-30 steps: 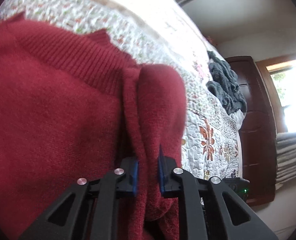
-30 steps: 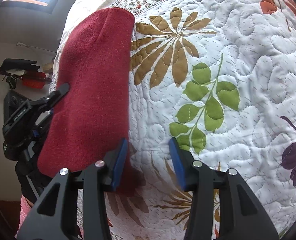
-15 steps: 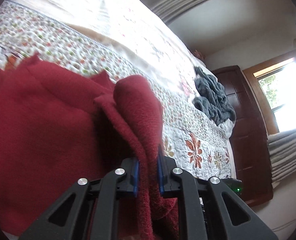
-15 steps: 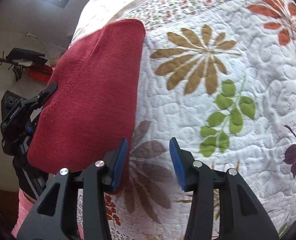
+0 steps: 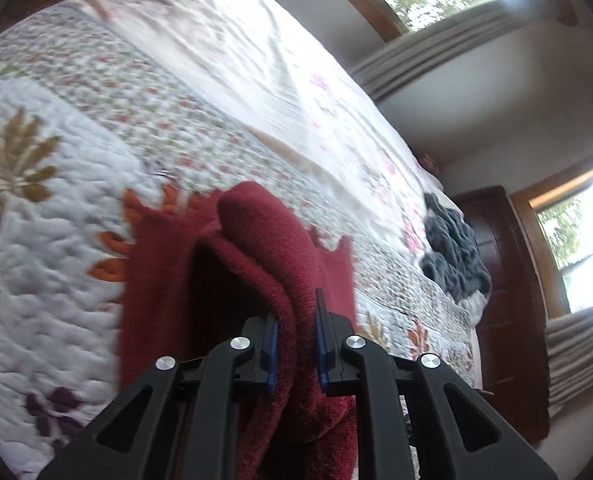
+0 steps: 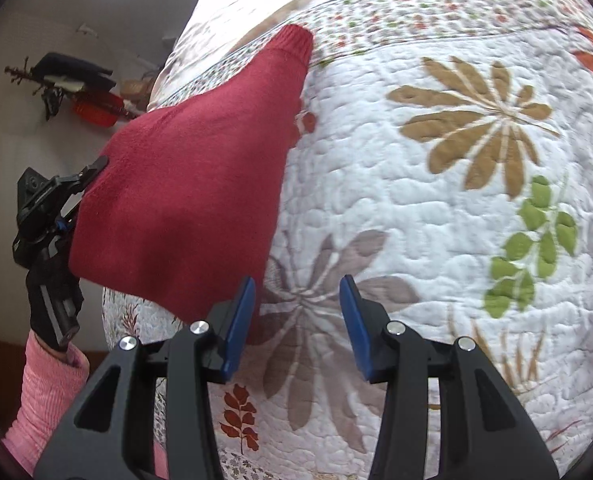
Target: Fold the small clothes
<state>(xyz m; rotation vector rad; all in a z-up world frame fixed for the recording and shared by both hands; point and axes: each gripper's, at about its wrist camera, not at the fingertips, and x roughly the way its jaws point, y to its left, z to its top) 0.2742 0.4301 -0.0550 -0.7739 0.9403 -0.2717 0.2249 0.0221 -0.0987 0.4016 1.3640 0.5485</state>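
A dark red knit sweater (image 5: 248, 272) lies on the floral quilt (image 5: 48, 216), and a bunched fold of it rises between the pads of my left gripper (image 5: 295, 344), which is shut on it. In the right wrist view the same sweater (image 6: 192, 200) hangs lifted over the quilt's left side, held by the left gripper (image 6: 56, 208) in a black-gloved hand with a pink sleeve. My right gripper (image 6: 296, 320) stands open just above the quilt (image 6: 436, 208), beside the sweater's lower right edge, with nothing between its fingers.
A grey garment (image 5: 452, 248) lies crumpled at the far corner of the bed. A dark wooden cabinet (image 5: 504, 300) stands beyond it, with windows and curtains behind. A wall hook with dark and red items (image 6: 72, 92) hangs past the bed's left side.
My left gripper has pulled back and lifted with the sweater fold, so more quilt shows around the garment. The right gripper has drawn back from the sweater, staying open.
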